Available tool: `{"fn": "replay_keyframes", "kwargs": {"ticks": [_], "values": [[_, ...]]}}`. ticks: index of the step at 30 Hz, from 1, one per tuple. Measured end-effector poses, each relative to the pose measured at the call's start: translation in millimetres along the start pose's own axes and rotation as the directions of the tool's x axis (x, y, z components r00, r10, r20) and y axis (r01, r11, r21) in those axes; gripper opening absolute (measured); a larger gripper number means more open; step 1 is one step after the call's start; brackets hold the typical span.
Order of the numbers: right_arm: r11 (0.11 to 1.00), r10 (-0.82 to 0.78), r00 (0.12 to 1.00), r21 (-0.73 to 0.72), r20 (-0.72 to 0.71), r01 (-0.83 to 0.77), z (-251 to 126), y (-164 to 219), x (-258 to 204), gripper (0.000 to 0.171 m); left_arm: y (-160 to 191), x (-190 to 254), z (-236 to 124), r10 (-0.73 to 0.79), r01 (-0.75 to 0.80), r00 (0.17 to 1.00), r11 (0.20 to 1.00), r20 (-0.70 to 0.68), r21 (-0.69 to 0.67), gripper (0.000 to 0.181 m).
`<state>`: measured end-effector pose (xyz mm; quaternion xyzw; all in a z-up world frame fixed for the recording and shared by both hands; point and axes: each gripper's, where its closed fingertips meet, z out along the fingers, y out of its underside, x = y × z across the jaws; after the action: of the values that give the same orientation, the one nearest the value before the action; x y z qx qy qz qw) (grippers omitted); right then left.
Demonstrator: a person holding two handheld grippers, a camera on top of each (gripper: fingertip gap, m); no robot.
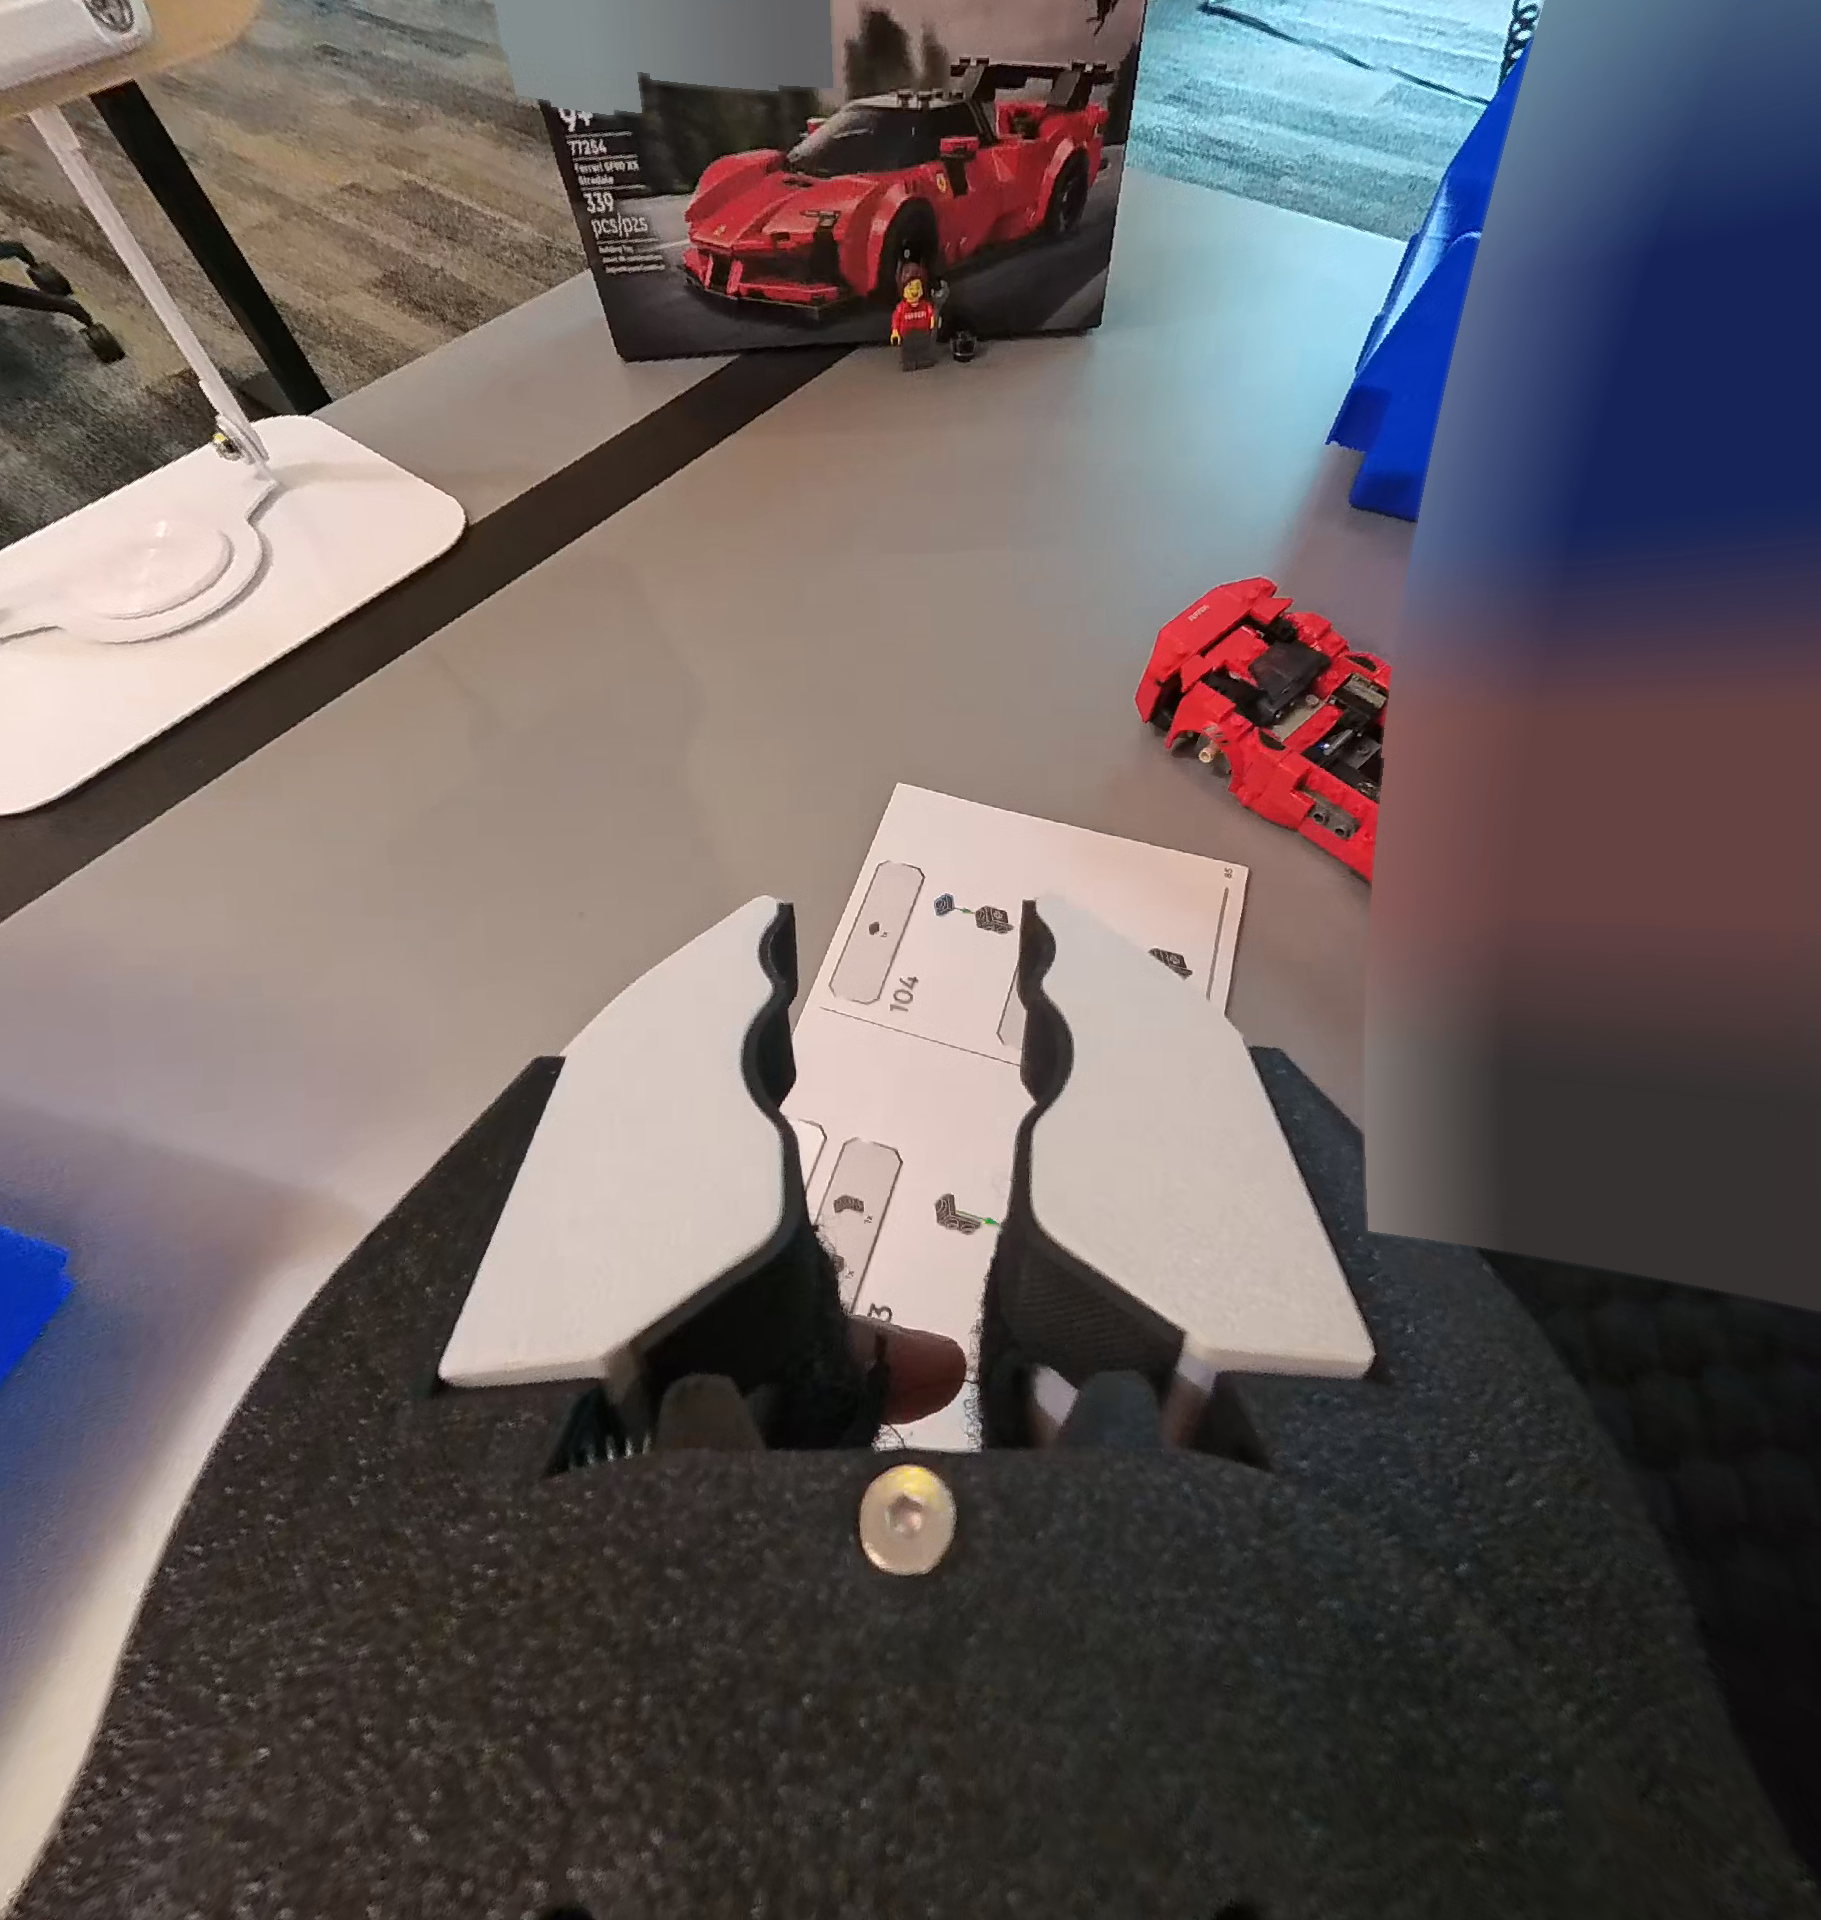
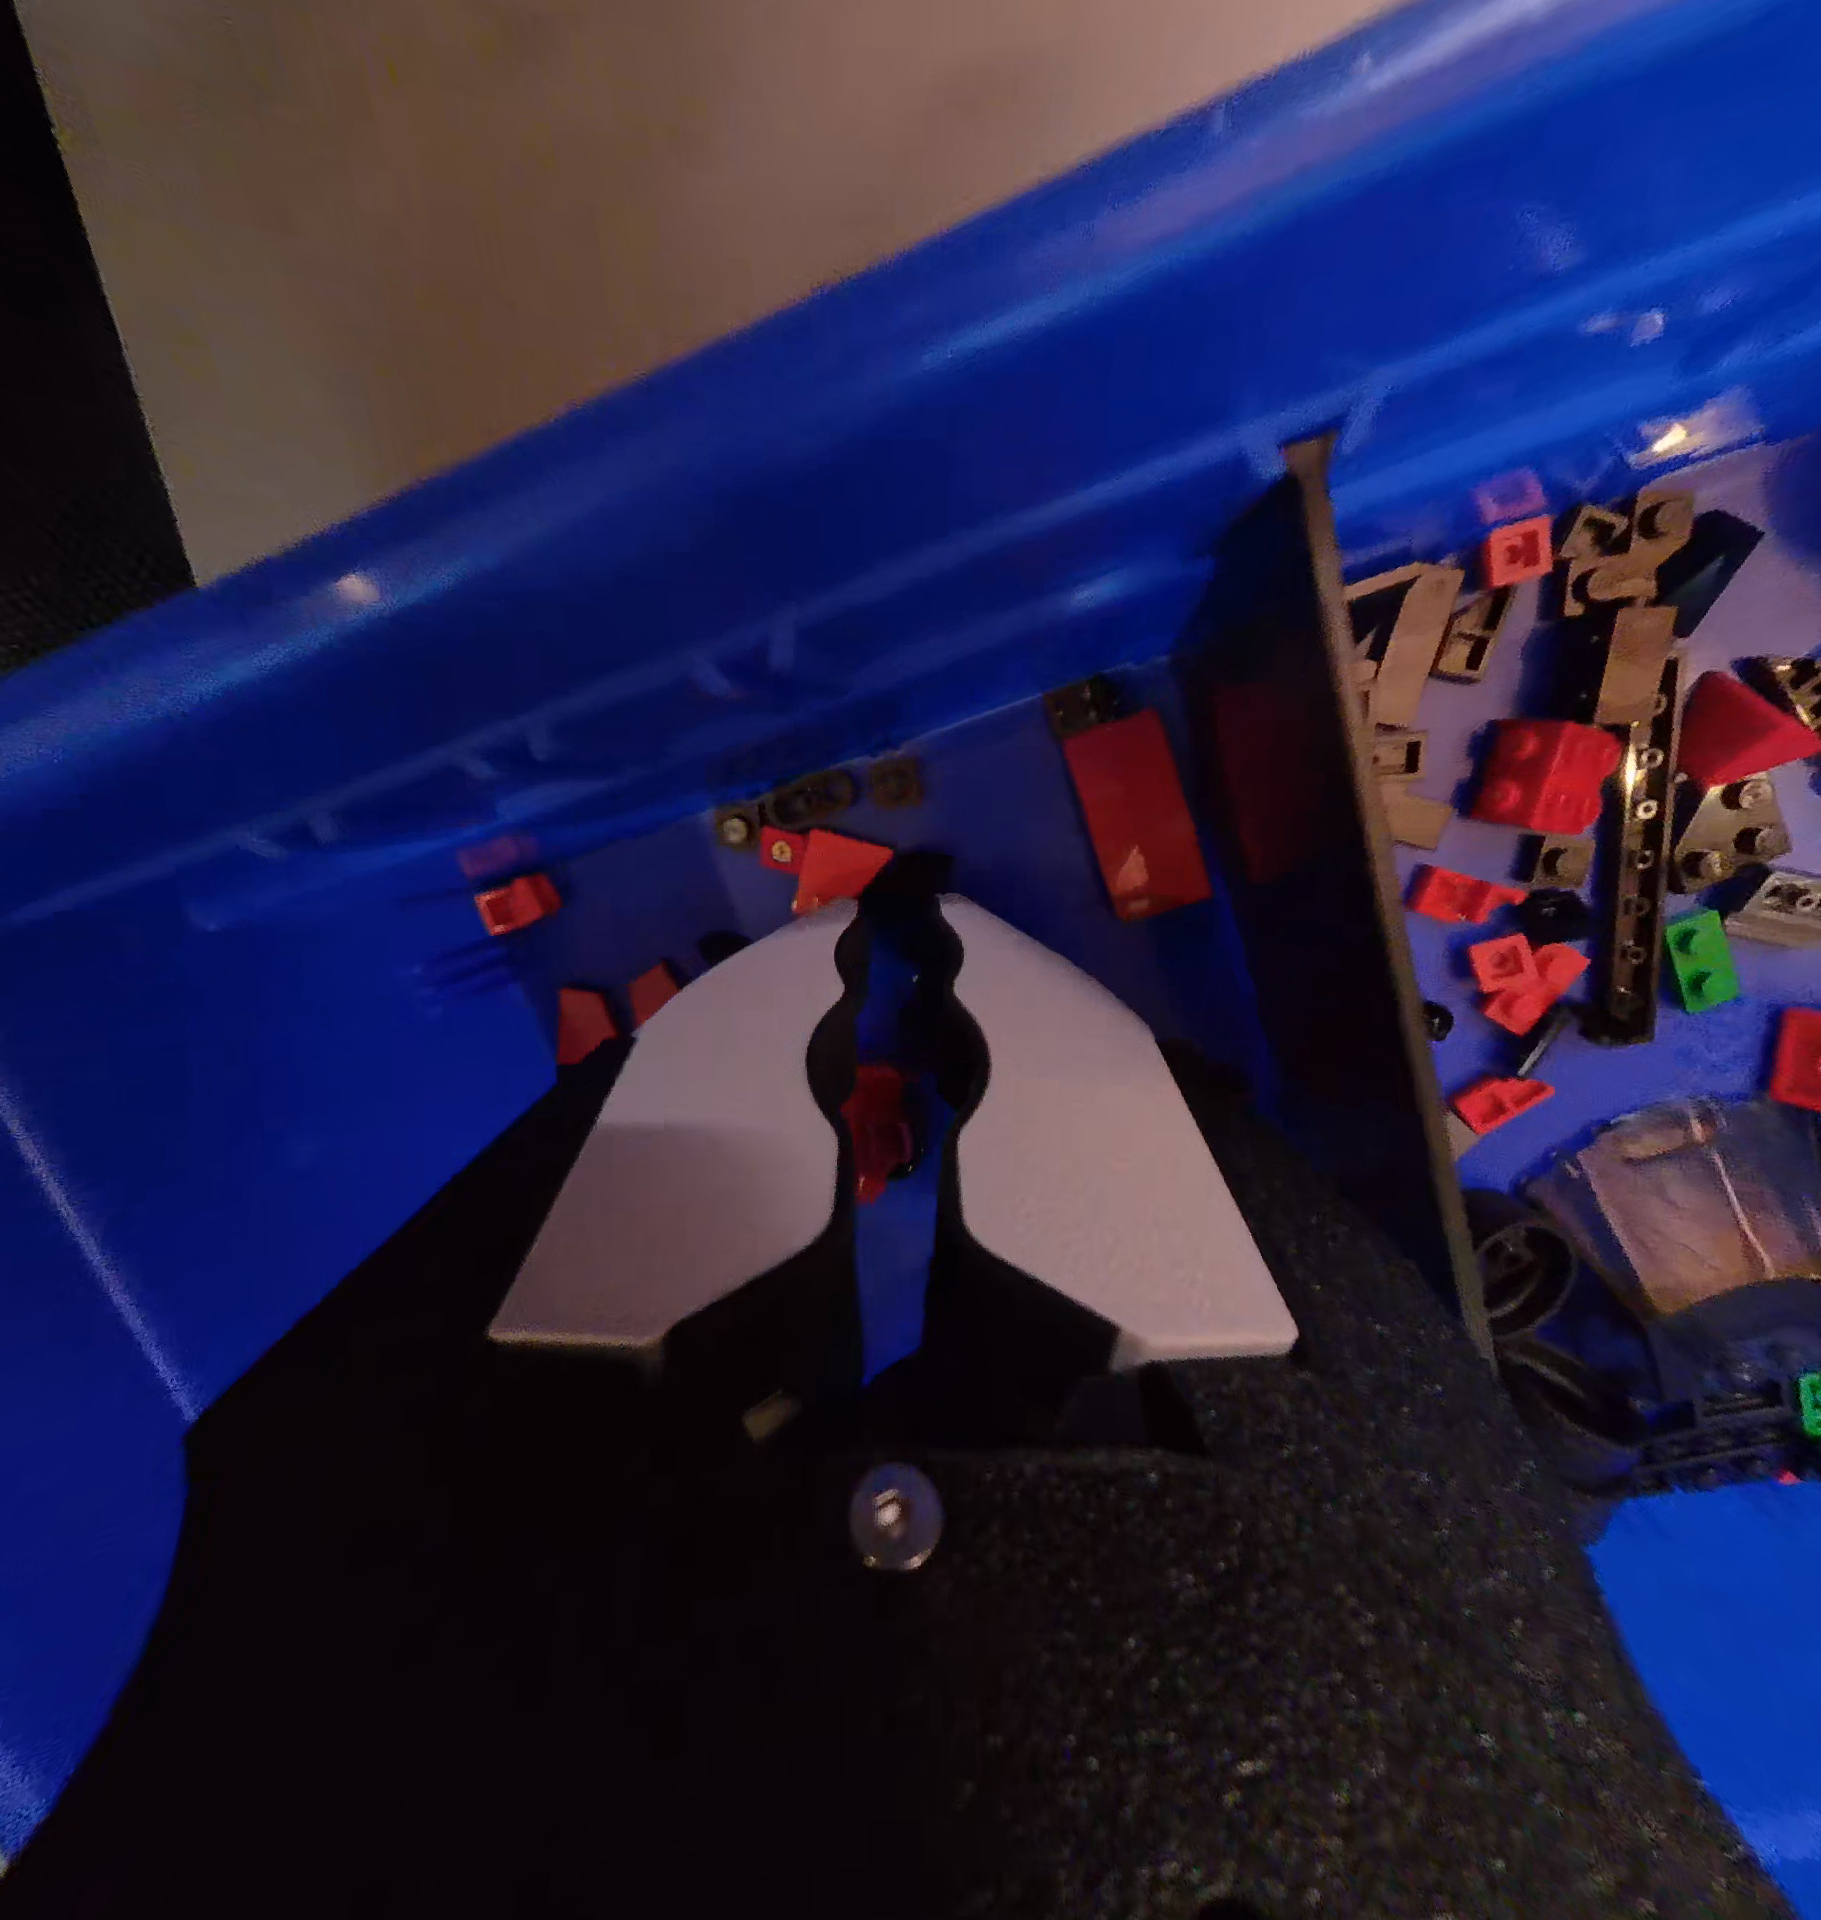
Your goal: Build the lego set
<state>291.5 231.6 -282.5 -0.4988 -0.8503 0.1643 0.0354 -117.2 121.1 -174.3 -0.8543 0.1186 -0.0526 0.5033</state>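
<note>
My left gripper [image 1: 906,914] is open and empty, hovering above a white instruction sheet [image 1: 1072,862] on the grey table. A partly built red Lego car [image 1: 1270,707] lies to the right of the sheet, partly behind a blurred patch. My right gripper [image 2: 901,902] is inside a blue parts bin [image 2: 677,520], its jaws nearly closed on a small red Lego piece [image 2: 878,1127] that sits between the fingers. Several loose red pieces [image 2: 1134,821] lie on the bin floor just beyond its tips.
The set's box [image 1: 854,187] stands at the far table edge with a minifigure [image 1: 914,317] in front. A white lamp base [image 1: 189,592] sits left. Blue bins [image 1: 1405,364] stand right. A dark divider [image 2: 1342,779] separates a compartment of mixed red, black and grey pieces [image 2: 1550,774]. The grippers' ends are close to 45 centimetres from one another. Between my left fingertips and the partly built red Lego car [image 1: 1270,707] there is roughly 20 centimetres.
</note>
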Motion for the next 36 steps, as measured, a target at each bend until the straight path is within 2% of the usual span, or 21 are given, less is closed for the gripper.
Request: {"fn": "replay_keyframes", "kwargs": {"ticks": [4,6,8,10,11,13,15,18,20,27,29,32,34,36], "values": [[1.0,0.011,1.0,0.013,0.006,-0.012,-0.2,0.1,-0.4,0.009,0.0,0.2,-3.8,-0.004,0.004,1.0,1.0,0.003,0.012,0.041],[0.998,0.038,0.999,0.049,-0.025,-0.037,-9.7,-1.8,3.0,0.001,-2.5,1.2,-7.6,-0.004,0.004,1.0,1.0,0.002,0.028,0.041],[0.973,0.125,0.99,0.203,-0.062,-0.11,-36.4,-16.2,8.2,0.0,-8.3,2.9,-12.6,-0.003,0.003,1.0,0.998,0.001,0.063,0.041],[0.904,0.211,0.976,0.392,-0.06,-0.171,-68.8,-30.9,9.9,0.0,-14.7,6.9,-17.5,0.001,0.0,1.0,0.995,-0.011,0.104,0.041],[0.877,0.234,0.971,0.442,-0.055,-0.187,-78.8,-32.6,9.1,0.0,-16.3,8.7,-19.9,0.007,-0.006,1.0,0.993,-0.014,0.116,0.041],[0.897,0.256,0.964,0.389,-0.073,-0.209,-76.3,-23.0,6.9,0.002,-15.5,12.4,-24.3,0.023,-0.02,1.0,0.991,-0.019,0.131,0.041],[0.951,0.232,0.97,0.228,-0.073,-0.21,-54.9,-10.8,-0.5,0.004,-11.0,14.5,-28.6,0.03,-0.027,0.999,0.99,-0.022,0.141,0.041],[0.983,0.184,0.981,0.033,-0.056,-0.183,-24.0,0.4,-7.7,0.016,0.0,13.3,-33.5,0.012,-0.009,1.0,0.991,-0.02,0.132,0.04],[0.988,0.155,0.985,-0.011,-0.075,-0.156,-14.6,2.0,-5.0,0.017,5.2,10.1,-37.3,0.007,-0.006,1.0,0.993,-0.007,0.115,0.04],[0.993,0.116,0.991,-0.02,-0.063,-0.118,-4.3,1.1,-2.8,0.016,-2.6,5.2,-39.8,0.008,-0.009,1.0,0.992,0.009,0.128,0.04],[0.993,0.113,0.991,-0.039,-0.065,-0.116,-0.6,4.7,-1.8,0.009,-2.4,6.6,-36.3,0.014,-0.015,1.0,0.993,0.004,0.119,0.04],[0.993,0.115,0.99,-0.019,-0.083,-0.117,-5.2,5.2,1.3,0.009,-0.7,8.7,-32.7,0.021,-0.021,1.0,0.994,-0.004,0.107,0.04],[0.992,0.125,0.987,0.041,-0.097,-0.122,-14.2,1.6,2.5,0.009,-0.1,8.7,-32.1,0.024,-0.023,1.0,0.994,-0.004,0.103,0.04],[0.975,0.153,0.981,0.183,-0.12,-0.129,-32.9,-11.7,5.4,0.009,-0.8,8.8,-32.4,0.023,-0.022,1.0,0.994,-0.005,0.103,0.04]]}}
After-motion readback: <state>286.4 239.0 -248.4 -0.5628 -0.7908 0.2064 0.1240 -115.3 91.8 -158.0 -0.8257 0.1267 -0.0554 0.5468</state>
